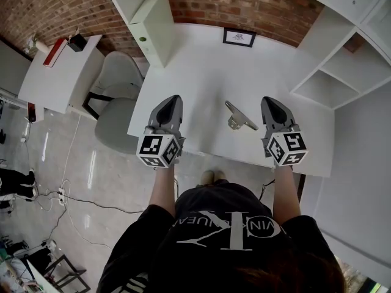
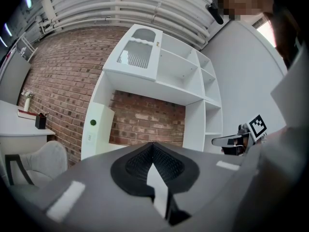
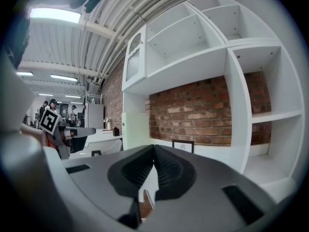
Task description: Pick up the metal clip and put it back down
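The metal clip (image 1: 239, 116) lies on the white table (image 1: 201, 66), near its front edge, between my two grippers and closer to the right one. My left gripper (image 1: 173, 98) hovers over the table's front left, a good way left of the clip. Its jaws meet at the tips with nothing between them (image 2: 153, 144). My right gripper (image 1: 267, 100) is just right of the clip and apart from it, also shut and empty (image 3: 154, 146). Neither gripper view shows the clip. Each gripper sees the other off to its side.
A small framed picture (image 1: 239, 37) stands at the back of the table against the brick wall. A white shelf unit (image 1: 333, 72) lines the right side, and a white upright panel (image 1: 153, 26) the back left. A grey chair (image 1: 119, 96) stands left of the table.
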### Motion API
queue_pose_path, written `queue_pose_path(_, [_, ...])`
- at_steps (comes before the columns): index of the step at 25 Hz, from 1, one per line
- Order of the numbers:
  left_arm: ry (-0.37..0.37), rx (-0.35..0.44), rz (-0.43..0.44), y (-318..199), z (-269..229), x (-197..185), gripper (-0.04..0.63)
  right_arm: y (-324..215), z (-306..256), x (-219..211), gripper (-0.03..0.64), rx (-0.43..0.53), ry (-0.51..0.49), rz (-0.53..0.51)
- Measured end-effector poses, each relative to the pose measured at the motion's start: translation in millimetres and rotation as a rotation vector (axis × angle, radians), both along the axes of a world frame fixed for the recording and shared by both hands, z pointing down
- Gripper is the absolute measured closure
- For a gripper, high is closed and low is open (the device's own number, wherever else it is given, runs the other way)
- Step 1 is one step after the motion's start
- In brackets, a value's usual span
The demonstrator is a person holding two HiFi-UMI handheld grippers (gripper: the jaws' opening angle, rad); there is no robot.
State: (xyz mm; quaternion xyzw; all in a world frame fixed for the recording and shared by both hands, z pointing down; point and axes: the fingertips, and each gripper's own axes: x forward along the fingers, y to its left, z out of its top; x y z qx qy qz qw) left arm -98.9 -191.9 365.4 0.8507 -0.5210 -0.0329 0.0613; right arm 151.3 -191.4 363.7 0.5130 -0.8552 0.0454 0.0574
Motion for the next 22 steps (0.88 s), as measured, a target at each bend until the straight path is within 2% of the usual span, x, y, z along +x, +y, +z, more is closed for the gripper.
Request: queue_pose_path(22, [0.0, -0.002, -0.003, 0.7, 2.8, -4.0, 0.584, 2.8, 3.1, -3.6, 0.603, -0.007, -0.03, -0.001])
